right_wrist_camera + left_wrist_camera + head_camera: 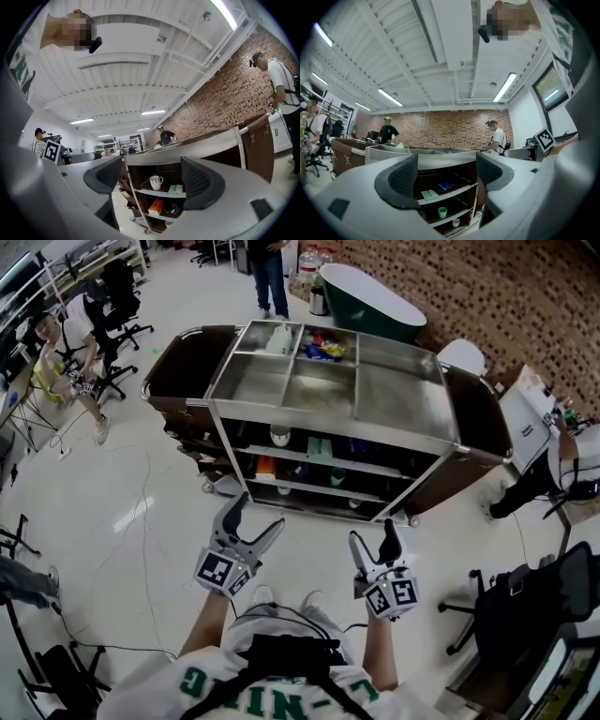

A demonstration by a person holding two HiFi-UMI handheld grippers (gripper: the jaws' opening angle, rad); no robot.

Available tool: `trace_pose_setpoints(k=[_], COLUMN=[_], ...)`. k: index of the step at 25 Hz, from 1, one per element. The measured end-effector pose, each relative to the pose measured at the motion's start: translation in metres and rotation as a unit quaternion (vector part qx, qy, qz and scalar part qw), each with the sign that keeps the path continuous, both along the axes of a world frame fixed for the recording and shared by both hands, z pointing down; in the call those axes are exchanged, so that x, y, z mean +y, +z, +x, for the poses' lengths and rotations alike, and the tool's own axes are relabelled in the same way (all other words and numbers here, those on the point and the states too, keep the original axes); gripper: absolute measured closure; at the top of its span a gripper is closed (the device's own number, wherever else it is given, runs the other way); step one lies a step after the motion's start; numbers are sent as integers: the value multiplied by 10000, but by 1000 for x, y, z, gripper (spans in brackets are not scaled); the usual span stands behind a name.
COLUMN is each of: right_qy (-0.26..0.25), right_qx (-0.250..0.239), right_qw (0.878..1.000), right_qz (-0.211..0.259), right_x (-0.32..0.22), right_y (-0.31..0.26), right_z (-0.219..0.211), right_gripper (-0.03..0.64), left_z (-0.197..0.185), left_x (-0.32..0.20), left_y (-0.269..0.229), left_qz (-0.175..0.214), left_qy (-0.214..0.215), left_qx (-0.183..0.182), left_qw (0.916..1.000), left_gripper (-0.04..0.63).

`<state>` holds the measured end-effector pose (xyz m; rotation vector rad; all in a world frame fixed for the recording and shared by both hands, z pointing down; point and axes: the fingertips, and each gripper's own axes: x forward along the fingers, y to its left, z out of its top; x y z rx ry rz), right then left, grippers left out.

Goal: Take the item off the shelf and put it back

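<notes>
On the cart (403, 404) top: packets (322, 350) in one compartment | shelves: white mug (156, 182), green cup (442, 212) | left gripper (260, 514), right gripper (373, 536): fingers apart, empty.

Far ahead of you a brick wall (487, 287) runs across, with a dark green tub (370, 301) in front of it and a person in jeans (269, 277) standing just left of the tub. To your left a seated person (61, 352) sits among black office chairs (117, 296) on the white floor (112, 559). At your right stands another black chair (525, 601), and strip lights (505, 87) line the white ceiling (454, 42) overhead.
</notes>
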<state>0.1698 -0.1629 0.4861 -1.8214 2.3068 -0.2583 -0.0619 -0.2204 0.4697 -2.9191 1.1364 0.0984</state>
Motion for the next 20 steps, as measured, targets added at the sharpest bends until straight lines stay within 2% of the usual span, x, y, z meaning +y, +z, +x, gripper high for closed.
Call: trace_pose_setpoints(k=[5,10,13,20], right_qy=[18,-252,-460,-857], right_qx=[79,172,167,501], right_qw=[9985,9943,9911,9830], right_qz=[-538,-1025,-1238,-1547], right_x=[-28,-76,-111,-202], right_y=[38,80,106,172], right_z=[23,31,26,-10], right_gripper=[207,207,207,210], left_z=[3,-4,-10,-18], left_x=[-7,-13,-15,-23], left_y=[3,9,13,22], left_qz=[-93,-190,-303,-596], left_qy=[-121,-308,-452,-780], left_qx=[-61,-211,-285,-119], left_qw=[9999,9991,9981,9951], left_gripper=[229,229,229,229])
